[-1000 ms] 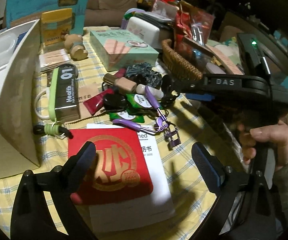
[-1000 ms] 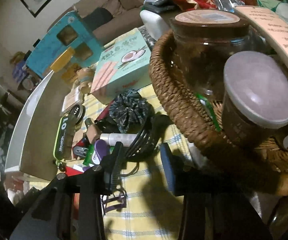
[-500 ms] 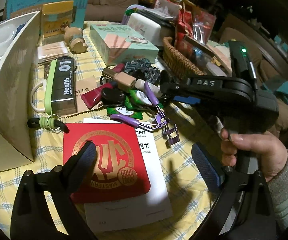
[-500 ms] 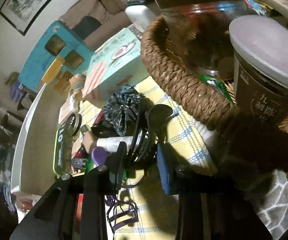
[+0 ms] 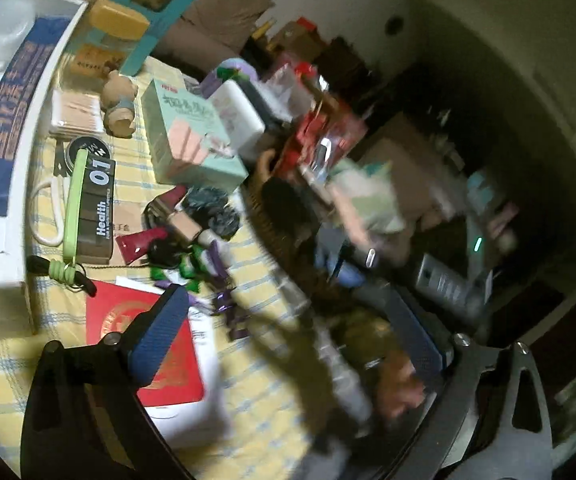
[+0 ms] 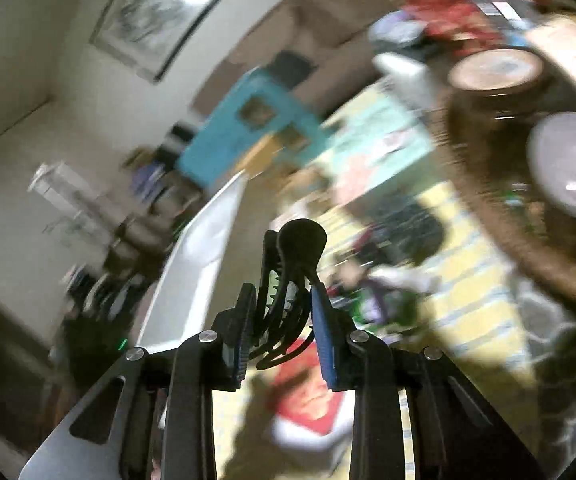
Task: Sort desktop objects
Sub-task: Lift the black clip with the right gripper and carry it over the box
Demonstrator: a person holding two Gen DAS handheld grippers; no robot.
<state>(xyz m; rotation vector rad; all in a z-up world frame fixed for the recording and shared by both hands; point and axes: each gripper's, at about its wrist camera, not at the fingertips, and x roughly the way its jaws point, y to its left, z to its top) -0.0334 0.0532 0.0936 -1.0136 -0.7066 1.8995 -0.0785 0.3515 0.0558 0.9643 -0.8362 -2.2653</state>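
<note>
Left wrist view, change: the left gripper (image 5: 288,336) has swung up and to the right since a second ago, and the picture smears on that side; its blue pads stand spread wide with nothing between them.
Left wrist view, table: the red envelope (image 5: 143,344) lies on a white booklet (image 5: 191,412) under the left finger, as before; the black "Health" box (image 5: 93,208), the purple eyelash curler (image 5: 223,300) and the mint-green carton (image 5: 191,140) sit where they were on the yellow checked cloth (image 5: 255,392).
Right wrist view, change: the right gripper (image 6: 283,320), half a second ago low among the clutter, is now raised with a black hair claw clip (image 6: 292,264) pinched between its pads, clear of the cloth.
Right wrist view, meaning: one item looks picked out of the pile; by my reading it still needs a place to be set down.
Right wrist view, surface: the woven basket (image 6: 528,240) with its lidded jars stands at right, a white box wall (image 6: 199,256) at left.
Room: a framed picture (image 6: 159,12) hangs on a pale wall; a sofa shows behind, blurred.
</note>
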